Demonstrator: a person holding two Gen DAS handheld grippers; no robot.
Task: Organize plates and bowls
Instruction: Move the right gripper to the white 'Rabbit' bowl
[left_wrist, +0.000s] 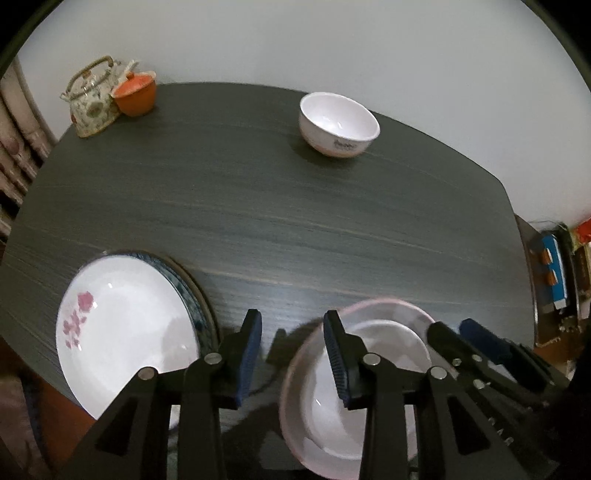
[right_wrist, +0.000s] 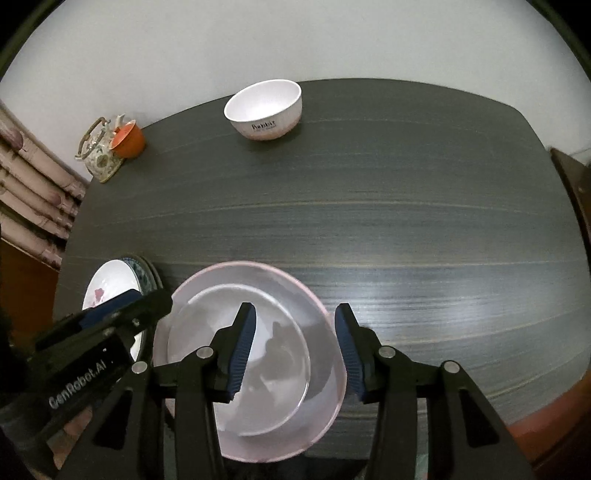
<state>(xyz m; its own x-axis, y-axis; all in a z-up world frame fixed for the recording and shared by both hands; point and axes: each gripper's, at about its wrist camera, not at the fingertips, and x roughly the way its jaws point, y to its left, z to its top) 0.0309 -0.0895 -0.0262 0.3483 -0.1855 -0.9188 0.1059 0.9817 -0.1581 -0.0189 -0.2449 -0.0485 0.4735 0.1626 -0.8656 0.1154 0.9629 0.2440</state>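
A pink-rimmed white plate (right_wrist: 258, 280) lies at the near edge of the dark table; it also shows in the left wrist view (left_wrist: 384, 314). My right gripper (right_wrist: 295, 343) is open, its jaws straddling the plate's right rim. My left gripper (left_wrist: 293, 354) is open, straddling the plate's left rim. A stack of plates, the top one white with pink flowers (left_wrist: 122, 317), sits to the left; it shows in the right wrist view too (right_wrist: 114, 277). A white bowl (left_wrist: 338, 123) stands at the far side (right_wrist: 264, 109).
A floral teapot (left_wrist: 92, 99) and an orange lidded cup (left_wrist: 135, 94) stand at the far left corner of the table (left_wrist: 277, 221). A wall runs behind. Shelves with clutter (left_wrist: 557, 273) are off the right edge.
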